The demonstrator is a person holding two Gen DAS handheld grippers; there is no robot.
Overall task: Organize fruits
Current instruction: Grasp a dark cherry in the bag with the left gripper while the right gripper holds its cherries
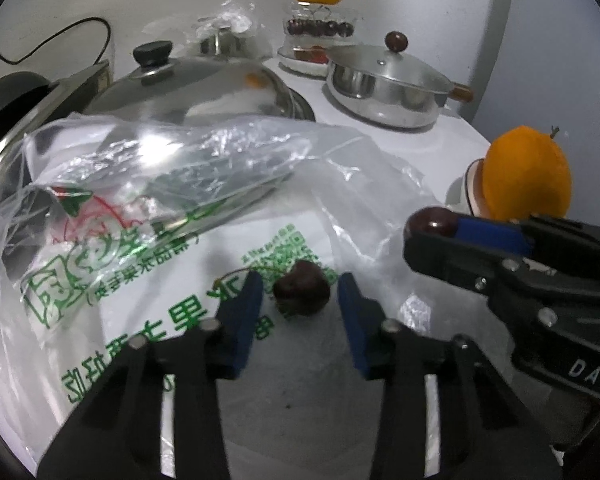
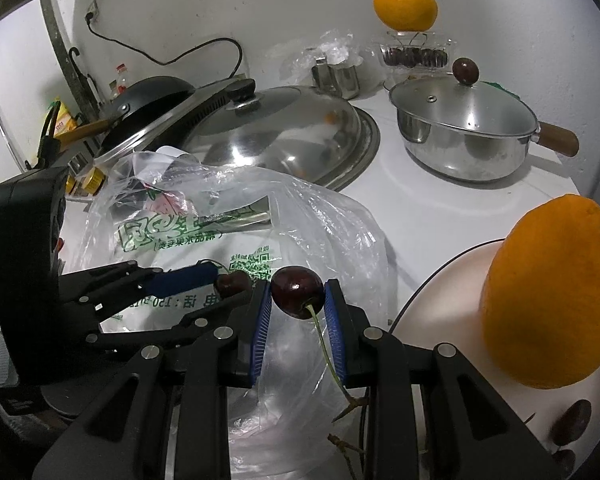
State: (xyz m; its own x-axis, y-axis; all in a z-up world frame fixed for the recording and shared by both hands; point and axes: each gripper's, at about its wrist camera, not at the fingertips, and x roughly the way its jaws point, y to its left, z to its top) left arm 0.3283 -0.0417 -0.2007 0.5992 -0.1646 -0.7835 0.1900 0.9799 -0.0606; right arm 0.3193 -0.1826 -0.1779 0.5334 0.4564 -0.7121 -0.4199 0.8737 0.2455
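Note:
A dark cherry (image 1: 300,294) lies on the printed plastic bag (image 1: 148,264) between the blue pads of my left gripper (image 1: 300,283). Thin gaps show on both sides of the fruit, so the jaws stand open around it. My right gripper (image 2: 297,289) is shut on another dark cherry (image 2: 297,291), whose green stem trails back toward the camera. The left wrist view shows that gripper (image 1: 434,226) at the right with the held cherry (image 1: 432,222) at its tip. The right wrist view shows the left gripper (image 2: 226,280) from the side, low over the bag (image 2: 320,216).
An orange (image 2: 548,292) stands on a pale plate (image 2: 440,292) at the right, with loose cherries (image 2: 572,420) beside it. At the back, another orange (image 2: 406,4) tops a clear box of cherries (image 2: 414,56). A lidded steel pot (image 2: 464,136) and a domed wok lid (image 2: 284,128) fill the middle.

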